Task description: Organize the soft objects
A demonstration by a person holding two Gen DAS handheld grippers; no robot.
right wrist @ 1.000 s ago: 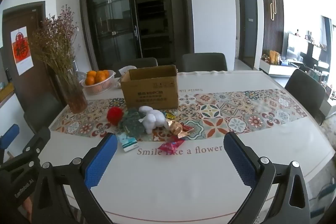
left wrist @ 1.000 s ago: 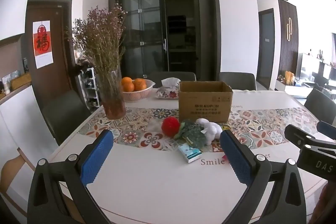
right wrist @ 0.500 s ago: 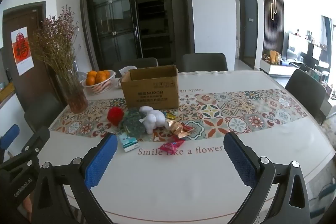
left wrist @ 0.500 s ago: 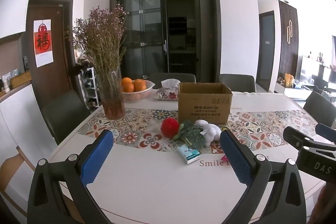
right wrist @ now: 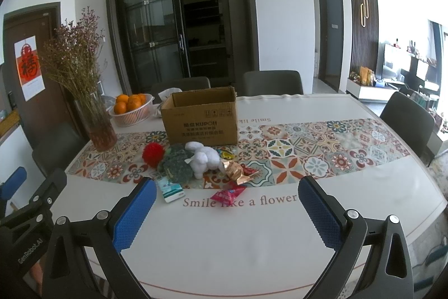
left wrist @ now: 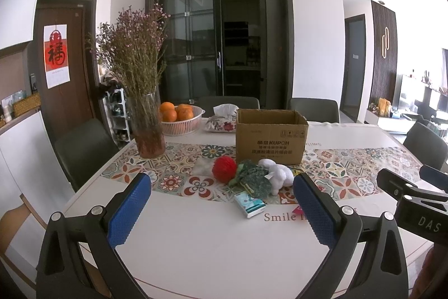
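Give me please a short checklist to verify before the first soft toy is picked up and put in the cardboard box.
1. Left gripper open, holding nothing: ok.
2. Right gripper open, holding nothing: ok.
3. Cardboard box upright with flaps open: ok.
4. Box has room inside: cannot tell, interior hidden.
5. White plush rabbit free on top of the pile: ok.
6. Green plush free of the rabbit: not ok, they touch.

One cardboard box [right wrist: 200,118], three soft toys [right wrist: 203,157], perhaps five oranges [right wrist: 130,102].
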